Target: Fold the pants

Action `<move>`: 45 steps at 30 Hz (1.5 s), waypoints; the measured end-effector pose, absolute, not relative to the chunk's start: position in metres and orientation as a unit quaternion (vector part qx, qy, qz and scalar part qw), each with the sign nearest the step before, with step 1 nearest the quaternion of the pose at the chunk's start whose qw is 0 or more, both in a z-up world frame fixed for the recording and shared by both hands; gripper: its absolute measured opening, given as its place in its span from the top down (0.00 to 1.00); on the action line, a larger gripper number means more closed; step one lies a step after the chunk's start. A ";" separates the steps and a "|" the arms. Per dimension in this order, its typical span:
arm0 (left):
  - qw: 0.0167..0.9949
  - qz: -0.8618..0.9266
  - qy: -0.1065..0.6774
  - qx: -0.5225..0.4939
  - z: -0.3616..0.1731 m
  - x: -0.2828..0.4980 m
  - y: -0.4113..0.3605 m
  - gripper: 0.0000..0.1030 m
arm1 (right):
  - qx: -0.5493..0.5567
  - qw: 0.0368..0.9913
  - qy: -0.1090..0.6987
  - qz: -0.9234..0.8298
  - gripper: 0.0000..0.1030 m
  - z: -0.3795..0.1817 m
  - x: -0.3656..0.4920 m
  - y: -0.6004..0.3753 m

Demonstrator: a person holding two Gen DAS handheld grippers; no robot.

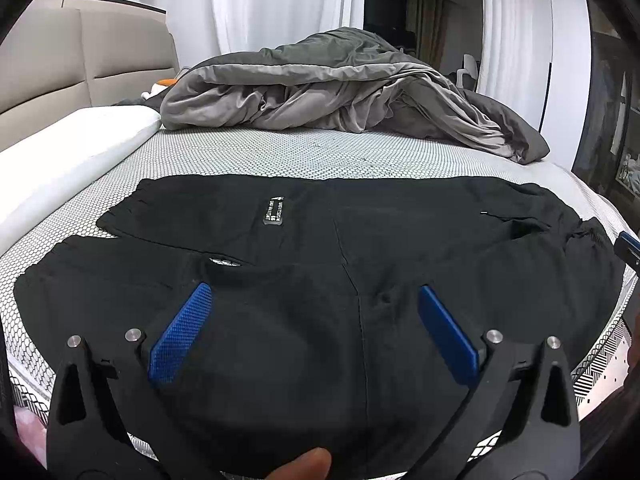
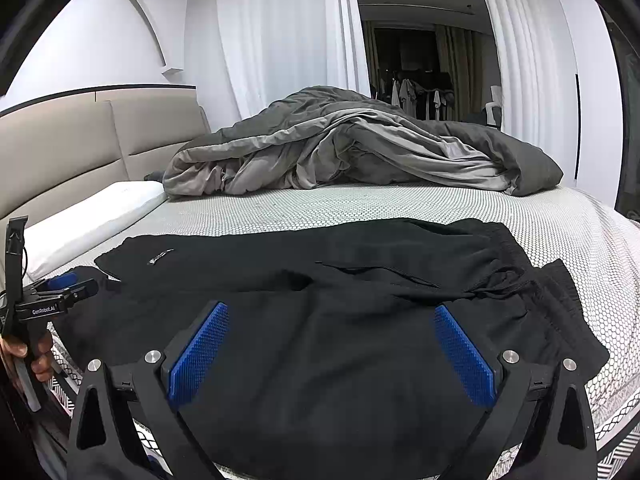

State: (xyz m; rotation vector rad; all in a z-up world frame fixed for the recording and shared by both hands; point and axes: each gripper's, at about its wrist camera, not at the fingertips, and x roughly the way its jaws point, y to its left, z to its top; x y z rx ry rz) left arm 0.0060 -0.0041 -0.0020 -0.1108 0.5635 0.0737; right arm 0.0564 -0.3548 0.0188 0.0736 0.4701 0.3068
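The pants (image 1: 320,264) lie spread flat along the near edge of the bed (image 1: 280,152), legs toward the headboard end and the gathered waistband (image 2: 516,276) toward the foot end, one leg overlapping the other a little. Both tongs hang over the cloth with nothing between their pads: the left gripper (image 1: 314,308) is spread wide above the leg part, the right gripper (image 2: 332,326) equally wide above the seat.

A likely fault from here, as I judge it, is pinching only the top layer, so the lower leg stays behind and the fold goes crooked. The loose drawstring at the waist could also drag out of line.

A grey duvet (image 1: 340,88) is heaped at the far edge, well apart, and a white pillow (image 1: 76,140) lies by the headboard. No containers show.
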 end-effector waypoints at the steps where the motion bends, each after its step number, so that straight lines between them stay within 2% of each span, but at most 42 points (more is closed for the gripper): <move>1: 0.959 0.037 0.277 -0.053 -0.002 0.006 -0.004 0.01 | 0.036 0.960 0.231 0.152 0.00 0.019 0.056 -0.355; 45: 0.961 0.037 0.272 -0.046 -0.005 0.005 -0.006 0.01 | 0.039 0.962 0.233 0.138 0.00 0.018 0.057 -0.358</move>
